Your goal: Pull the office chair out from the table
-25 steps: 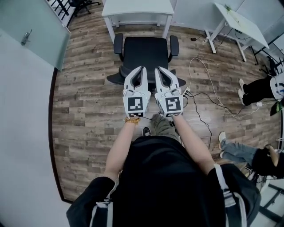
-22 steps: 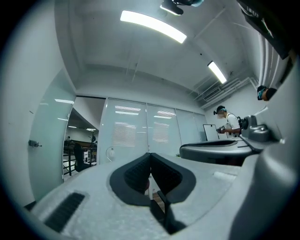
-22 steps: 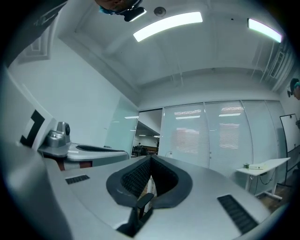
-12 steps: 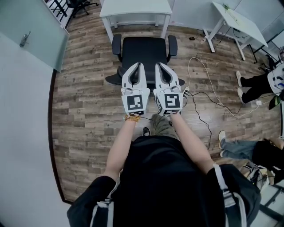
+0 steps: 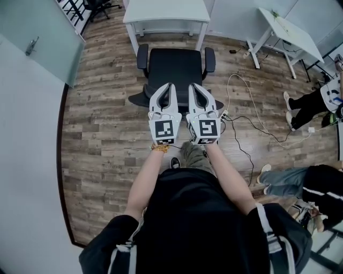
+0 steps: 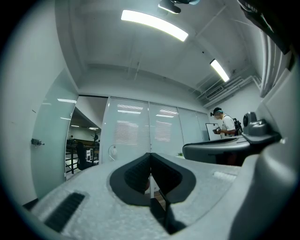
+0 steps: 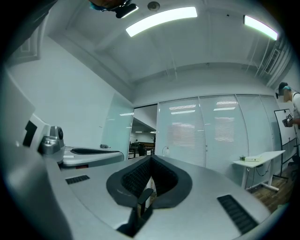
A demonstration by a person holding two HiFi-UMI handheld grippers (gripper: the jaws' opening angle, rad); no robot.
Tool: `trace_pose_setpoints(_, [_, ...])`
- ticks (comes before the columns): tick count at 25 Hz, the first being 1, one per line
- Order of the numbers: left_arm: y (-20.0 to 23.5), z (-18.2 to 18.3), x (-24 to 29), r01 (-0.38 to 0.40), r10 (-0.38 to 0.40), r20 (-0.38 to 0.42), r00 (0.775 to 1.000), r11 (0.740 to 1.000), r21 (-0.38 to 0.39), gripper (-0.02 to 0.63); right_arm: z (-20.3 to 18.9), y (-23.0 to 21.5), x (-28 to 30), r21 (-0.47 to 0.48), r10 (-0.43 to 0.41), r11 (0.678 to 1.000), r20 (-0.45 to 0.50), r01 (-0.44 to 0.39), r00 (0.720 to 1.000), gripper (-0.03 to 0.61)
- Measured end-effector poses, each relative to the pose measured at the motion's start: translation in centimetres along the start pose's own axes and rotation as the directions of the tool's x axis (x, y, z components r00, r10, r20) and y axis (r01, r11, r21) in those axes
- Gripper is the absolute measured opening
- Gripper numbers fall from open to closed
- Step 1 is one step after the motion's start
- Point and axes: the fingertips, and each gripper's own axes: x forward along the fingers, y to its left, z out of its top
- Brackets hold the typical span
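In the head view a black office chair [image 5: 174,67] stands on the wood floor just in front of a white table [image 5: 166,10], its seat out from under the tabletop. The chair's curved backrest [image 5: 138,97] faces me. My left gripper [image 5: 169,85] and right gripper [image 5: 194,86] hover side by side over the middle of the backrest and point toward the table. Both are shut with nothing between the pads. The left gripper view shows the left gripper [image 6: 150,154] closed against the room's glass wall; the right gripper view shows the right gripper [image 7: 151,158] the same way. The chair is in neither gripper view.
A second white table [image 5: 292,27] stands at the back right. Cables [image 5: 246,115] trail across the floor right of the chair. A frosted glass door [image 5: 37,37] is at the left. People's legs [image 5: 308,107] show at the right edge, and my own foot [image 5: 193,152] is below the grippers.
The grippers and the chair stand as before. Only the people at the right edge have shifted a little.
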Motion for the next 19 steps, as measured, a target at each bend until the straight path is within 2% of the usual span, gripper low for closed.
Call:
trace_pose_setpoints(3, [0.1,-0.4,0.0,0.001,-0.001,-0.007,1.0,1.0,-0.004,0.018,-0.1,0.5,0.3,-0.001,0.027,1.0,-0.001,-0.027,1.0,0.005])
trace_pose_setpoints(14, [0.9,-1.7,0.1,-0.005,0.005,-0.036,0.999,1.0,0.007,0.018,-1.8,0.2,0.7,-0.004,0.017,1.0,-0.044,-0.017,0.999,0.005])
trace_pose_setpoints(19, [2.1,-2.9,-0.1,-0.02,0.022,-0.068,0.997,0.999,0.041,0.018,-2.6,-0.1,0.8,-0.03,0.014,0.999,-0.069,-0.016,0.998,0.005])
